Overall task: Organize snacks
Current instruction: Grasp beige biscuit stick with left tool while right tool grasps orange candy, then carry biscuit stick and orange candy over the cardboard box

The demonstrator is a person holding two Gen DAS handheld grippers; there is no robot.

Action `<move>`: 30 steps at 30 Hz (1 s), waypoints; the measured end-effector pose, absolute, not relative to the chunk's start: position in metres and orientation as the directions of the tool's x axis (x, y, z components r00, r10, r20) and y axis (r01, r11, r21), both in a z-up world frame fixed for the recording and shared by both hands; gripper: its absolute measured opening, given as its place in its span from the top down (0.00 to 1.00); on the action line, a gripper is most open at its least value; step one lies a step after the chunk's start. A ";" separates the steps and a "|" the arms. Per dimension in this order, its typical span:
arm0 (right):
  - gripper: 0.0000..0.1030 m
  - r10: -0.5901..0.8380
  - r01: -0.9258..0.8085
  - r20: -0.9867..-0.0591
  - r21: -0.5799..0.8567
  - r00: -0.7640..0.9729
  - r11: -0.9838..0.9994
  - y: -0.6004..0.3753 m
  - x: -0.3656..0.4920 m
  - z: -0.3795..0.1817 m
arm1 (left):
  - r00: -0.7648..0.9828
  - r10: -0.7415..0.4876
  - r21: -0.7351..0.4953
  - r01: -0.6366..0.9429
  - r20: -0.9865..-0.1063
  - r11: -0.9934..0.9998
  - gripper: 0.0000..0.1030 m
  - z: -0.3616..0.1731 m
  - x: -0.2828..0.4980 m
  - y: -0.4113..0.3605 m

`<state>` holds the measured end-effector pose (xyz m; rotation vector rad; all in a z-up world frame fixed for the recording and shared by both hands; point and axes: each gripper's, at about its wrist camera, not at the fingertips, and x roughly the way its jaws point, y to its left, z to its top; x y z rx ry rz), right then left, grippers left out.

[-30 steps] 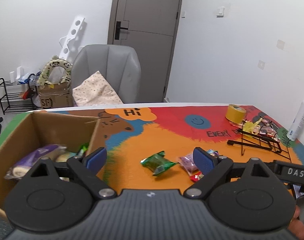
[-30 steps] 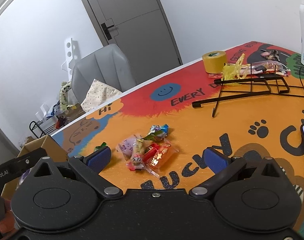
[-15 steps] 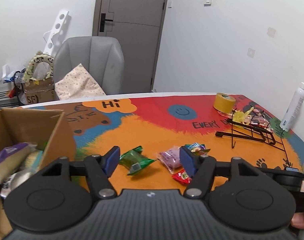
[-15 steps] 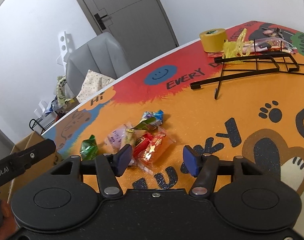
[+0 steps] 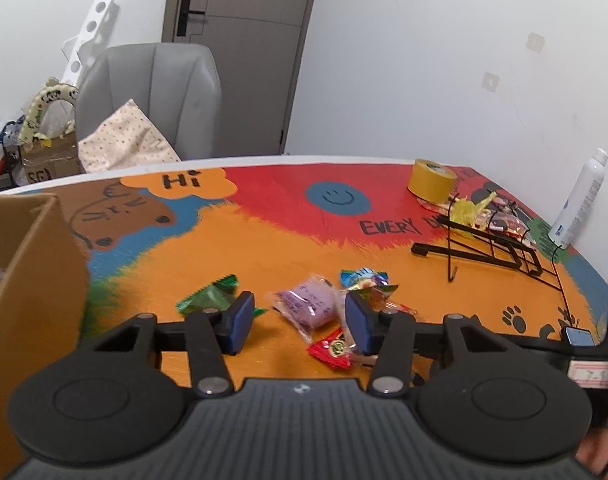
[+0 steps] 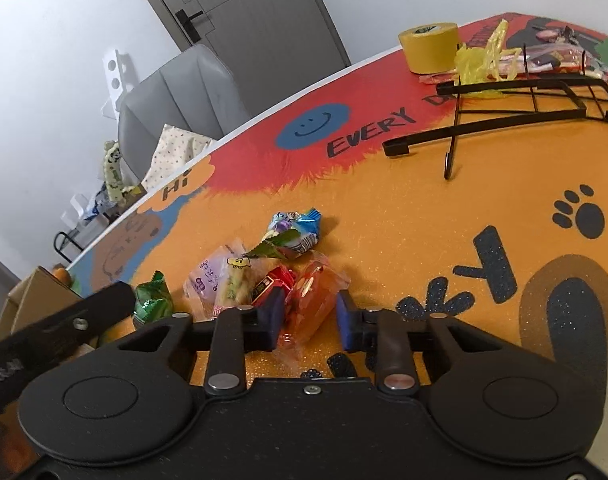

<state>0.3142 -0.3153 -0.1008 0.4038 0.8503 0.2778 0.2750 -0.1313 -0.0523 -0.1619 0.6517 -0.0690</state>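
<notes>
The big table with the bright orange and red cartoon cover (image 6: 404,216) holds my snacks. A brown cardboard box (image 5: 27,280) stands at its left edge. My left gripper (image 5: 299,316) has been closing and is still apart around the purple wrapped snack (image 5: 310,306), not pressing it. My right gripper (image 6: 310,314) has just been closing and now squeezes the shiny orange snack packet (image 6: 312,300).

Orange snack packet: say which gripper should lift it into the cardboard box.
Right. Both have just been closing: the right gripper holds the orange snack packet between its pads; the left gripper, open, frames the purple packet.
</notes>
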 end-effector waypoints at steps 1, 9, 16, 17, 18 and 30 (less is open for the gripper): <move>0.81 0.395 -0.076 -0.666 0.454 0.633 0.888 -0.318 0.313 -0.101 | 0.791 -0.119 -0.173 0.018 -0.600 0.985 0.53 -0.054 0.277 -0.134; 0.84 0.376 -0.051 -0.666 0.454 0.645 0.890 -0.338 0.305 -0.101 | 0.766 -0.147 -0.179 0.042 -0.626 0.983 0.58 -0.070 0.294 -0.155; 0.84 0.367 -0.037 -0.665 0.455 0.650 0.890 -0.350 0.299 -0.101 | 0.750 -0.158 -0.182 0.050 -0.643 0.982 0.68 -0.081 0.302 -0.166; 0.84 0.364 -0.035 -0.666 0.453 0.651 0.891 -0.351 0.299 -0.101 | 0.748 -0.160 -0.182 0.054 -0.644 0.982 0.69 -0.082 0.303 -0.168; 0.84 0.361 -0.036 -0.667 0.448 0.652 0.893 -0.351 0.299 -0.101 | 0.746 -0.159 -0.178 0.055 -0.647 0.983 0.71 -0.084 0.304 -0.169; 0.69 0.314 -0.069 -0.668 0.367 0.674 0.928 -0.329 0.307 -0.102 | 0.744 -0.165 -0.179 0.063 -0.647 0.982 0.81 -0.090 0.303 -0.168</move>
